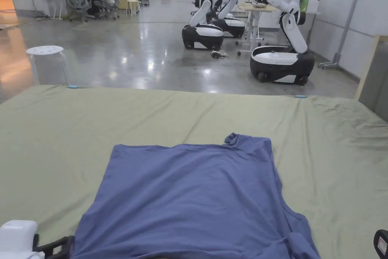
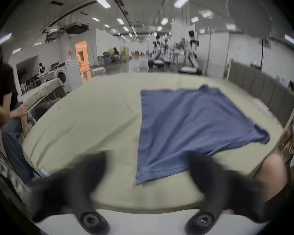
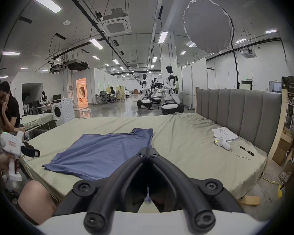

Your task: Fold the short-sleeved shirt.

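A blue short-sleeved shirt [image 1: 193,199] lies flat on the green bed sheet [image 1: 75,138], with its neck end far and its hem near me. Its sleeve [image 2: 260,136] spreads to the right. My left gripper [image 1: 53,248] hovers at the bed's near left edge, open and blurred, and the shirt's near hem corner [image 2: 138,179] lies ahead between its jaws [image 2: 146,159]. My right gripper [image 3: 147,151] is at the near right, jaws shut tip to tip. A sliver of blue cloth [image 3: 148,198] shows in the gap behind the tips; whether it is pinched is unclear. The left gripper [image 3: 35,153] is also visible from the right.
Papers [image 3: 225,133], a white handheld device [image 3: 223,142] and a pen [image 3: 246,150] lie on the bed by the grey headboard [image 3: 239,109]. A person [image 3: 8,108] sits at the left. A white stool [image 1: 46,51] and wheeled robots [image 1: 282,62] stand beyond the bed.
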Action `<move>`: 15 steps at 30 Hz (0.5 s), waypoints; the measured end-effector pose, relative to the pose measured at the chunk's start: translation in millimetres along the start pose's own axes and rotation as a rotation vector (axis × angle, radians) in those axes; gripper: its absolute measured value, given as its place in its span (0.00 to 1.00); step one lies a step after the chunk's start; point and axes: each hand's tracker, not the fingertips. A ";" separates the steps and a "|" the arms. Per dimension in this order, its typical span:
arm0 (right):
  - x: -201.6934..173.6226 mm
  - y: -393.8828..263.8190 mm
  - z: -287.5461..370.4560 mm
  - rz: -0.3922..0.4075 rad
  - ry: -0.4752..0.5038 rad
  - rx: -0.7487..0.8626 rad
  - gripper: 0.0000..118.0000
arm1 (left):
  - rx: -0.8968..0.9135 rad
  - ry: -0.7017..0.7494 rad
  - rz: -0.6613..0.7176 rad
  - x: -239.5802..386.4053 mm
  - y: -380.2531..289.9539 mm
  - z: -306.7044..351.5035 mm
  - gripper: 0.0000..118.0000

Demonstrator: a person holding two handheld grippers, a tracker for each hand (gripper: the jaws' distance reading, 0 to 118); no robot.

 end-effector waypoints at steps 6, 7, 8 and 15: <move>4.7 -5.8 -10.3 -0.049 -0.007 -0.027 0.00 | -0.252 0.028 -0.076 -8.0 -4.4 -74.4 0.97; 4.8 -6.9 -11.6 -0.059 -0.007 -0.032 0.00 | -0.270 0.015 -0.061 -7.1 -6.2 -83.2 0.97; 5.6 -8.8 -12.9 -0.072 -0.006 -0.038 0.00 | -0.290 0.001 -0.058 -6.1 -9.9 -91.3 0.97; 5.5 -12.8 -19.6 -0.083 -0.017 -0.058 0.00 | -0.250 -0.047 0.037 -6.3 -18.3 -99.0 0.13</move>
